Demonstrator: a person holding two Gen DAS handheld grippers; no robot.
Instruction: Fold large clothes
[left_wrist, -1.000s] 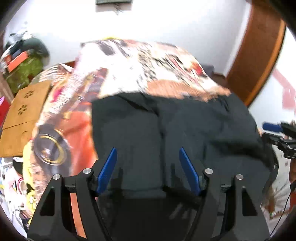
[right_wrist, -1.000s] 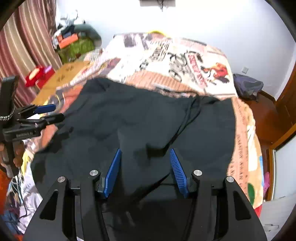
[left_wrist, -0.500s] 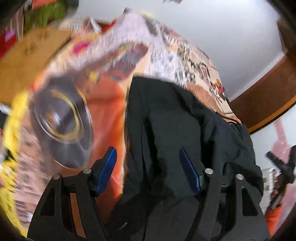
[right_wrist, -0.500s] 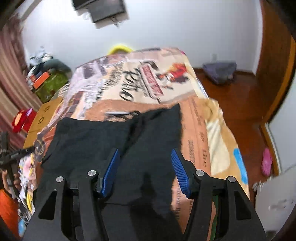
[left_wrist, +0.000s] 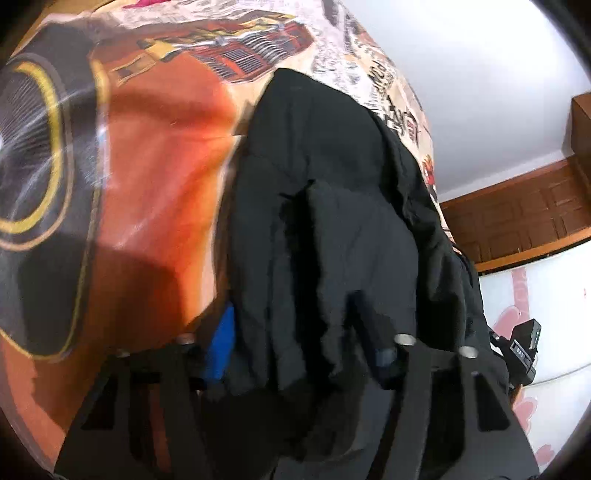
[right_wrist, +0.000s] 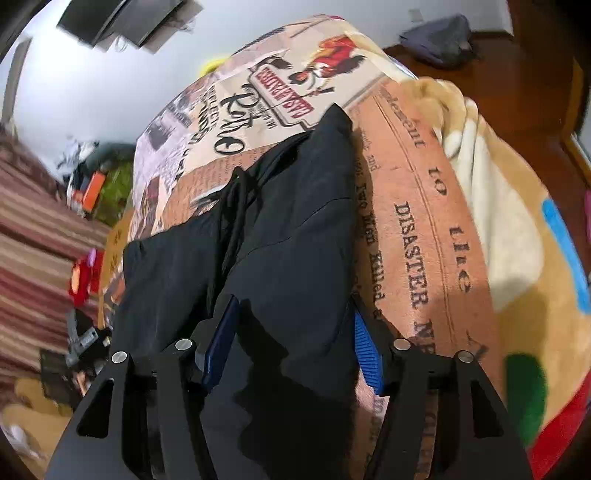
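Observation:
A large black garment (left_wrist: 332, 206) lies lengthwise on a printed bedspread (left_wrist: 159, 155), and its near end bunches up between my left gripper's (left_wrist: 303, 347) fingers. The jaws are closing on that bunch. One blue pad (left_wrist: 221, 343) shows at the cloth's left edge, while cloth hides the other. In the right wrist view the same black garment (right_wrist: 295, 229), with a drawstring (right_wrist: 236, 192) near its middle, rises into my right gripper (right_wrist: 291, 343). There the cloth fills the gap from pad to pad, and the right blue pad (right_wrist: 367, 354) sits at its edge.
The bedspread (right_wrist: 424, 221) falls away to a wooden floor (right_wrist: 535, 74) on the right, where a grey bundle (right_wrist: 439, 40) lies. Striped curtains (right_wrist: 33, 236) and piled clutter (right_wrist: 96, 184) stand left of the bed. A white wall (left_wrist: 480, 74) and a brown door (left_wrist: 524, 218) lie beyond.
Both grippers have rolled and come down close to the bed. The garment, spread wide a second ago, now lies as a narrow strip. Cloth now bunches thicker between the left fingers.

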